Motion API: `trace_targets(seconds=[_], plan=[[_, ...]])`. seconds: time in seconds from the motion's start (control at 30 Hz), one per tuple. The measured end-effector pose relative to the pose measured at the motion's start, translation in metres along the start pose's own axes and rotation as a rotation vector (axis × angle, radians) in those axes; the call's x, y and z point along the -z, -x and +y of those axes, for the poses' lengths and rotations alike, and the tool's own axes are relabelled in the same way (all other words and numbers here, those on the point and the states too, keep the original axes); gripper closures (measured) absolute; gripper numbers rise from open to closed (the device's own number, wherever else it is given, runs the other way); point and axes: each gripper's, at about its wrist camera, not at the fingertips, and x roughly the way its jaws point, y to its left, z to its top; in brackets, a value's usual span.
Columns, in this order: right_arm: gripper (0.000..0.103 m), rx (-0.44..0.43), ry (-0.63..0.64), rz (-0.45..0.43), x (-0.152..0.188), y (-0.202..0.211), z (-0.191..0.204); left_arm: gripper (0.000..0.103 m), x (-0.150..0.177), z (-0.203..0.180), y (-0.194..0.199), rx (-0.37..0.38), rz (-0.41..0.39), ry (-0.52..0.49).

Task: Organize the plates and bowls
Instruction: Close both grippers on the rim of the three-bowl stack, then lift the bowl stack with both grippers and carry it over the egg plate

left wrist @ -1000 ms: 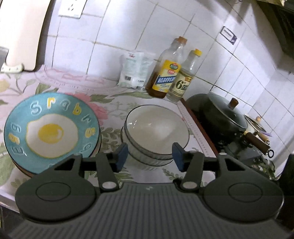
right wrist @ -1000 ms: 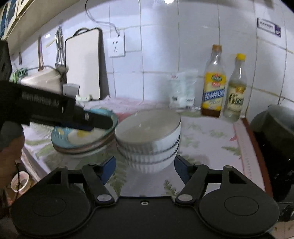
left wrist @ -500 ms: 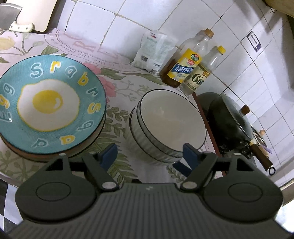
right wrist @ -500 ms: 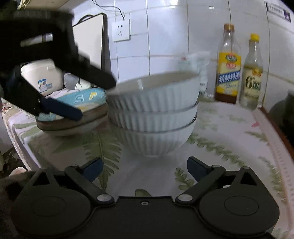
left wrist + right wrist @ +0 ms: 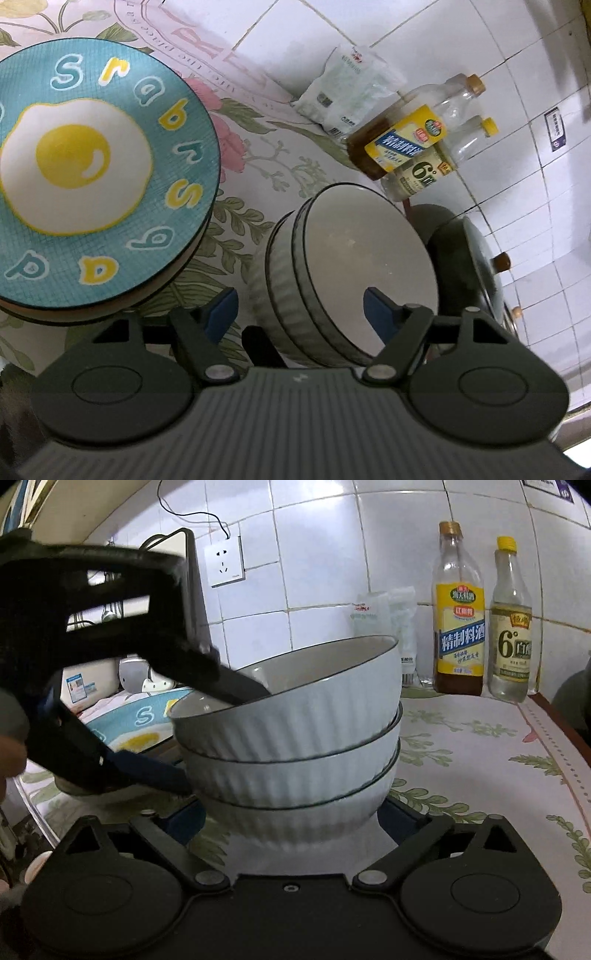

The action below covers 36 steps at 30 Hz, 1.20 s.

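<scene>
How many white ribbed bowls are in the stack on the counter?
3. The top bowl sits tilted, with the left gripper straddling its rim. The middle bowl nests under it. The bottom bowl rests on the floral cloth, between the right gripper's fingers.

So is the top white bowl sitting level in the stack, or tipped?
Tipped. The top bowl slants, rim low toward the left tool, whose fingers straddle it.

My left gripper (image 5: 299,310) straddles the bowl stack's (image 5: 295,746) rim, plates (image 5: 92,166) crowd its left, bottles (image 5: 460,627) behind, cloth (image 5: 480,760) bare on the right.
</scene>
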Motion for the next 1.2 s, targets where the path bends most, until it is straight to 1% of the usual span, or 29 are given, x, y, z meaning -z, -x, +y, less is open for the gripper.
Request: trace_targets(seconds=[0.07, 0.1, 0.13, 0.2, 0.23, 0.27, 0.5, 0.73, 0.97, 1.2], plan=[[0.000, -0.003, -0.003, 0.008, -0.001, -0.004, 0.000, 0.037, 0.000, -0.001, -0.004, -0.014, 0.005, 0.001], [0.000, -0.004, -0.006, 0.012, -0.002, -0.007, -0.001, 0.042, -0.001, -0.001, -0.007, -0.024, 0.010, -0.001], [0.000, -0.005, -0.012, 0.016, -0.002, -0.009, -0.001, 0.044, -0.001, -0.001, -0.009, -0.041, 0.009, -0.004], [0.000, -0.013, -0.023, 0.028, -0.005, -0.013, -0.003, 0.053, -0.002, -0.002, -0.011, -0.070, -0.002, -0.021], [0.000, -0.016, -0.031, 0.031, -0.005, -0.016, -0.005, 0.055, -0.002, -0.002, -0.011, -0.075, -0.011, -0.029], [0.000, -0.020, -0.038, 0.032, -0.006, -0.017, -0.005, 0.060, -0.002, -0.003, -0.010, -0.074, -0.022, -0.040], [0.000, -0.038, -0.036, 0.035, -0.006, -0.022, -0.008, 0.064, 0.000, -0.010, -0.013, -0.120, -0.032, -0.100], [0.000, -0.048, -0.037, 0.030, -0.005, -0.020, -0.008, 0.064, 0.000, -0.012, -0.010, -0.134, -0.014, -0.124], [0.000, -0.057, -0.044, 0.033, -0.003, -0.014, -0.009, 0.064, 0.005, -0.018, -0.006, -0.144, 0.010, -0.169], [0.000, -0.068, -0.059, 0.058, -0.005, -0.006, -0.010, 0.064, 0.011, -0.025, 0.002, -0.150, 0.029, -0.221]])
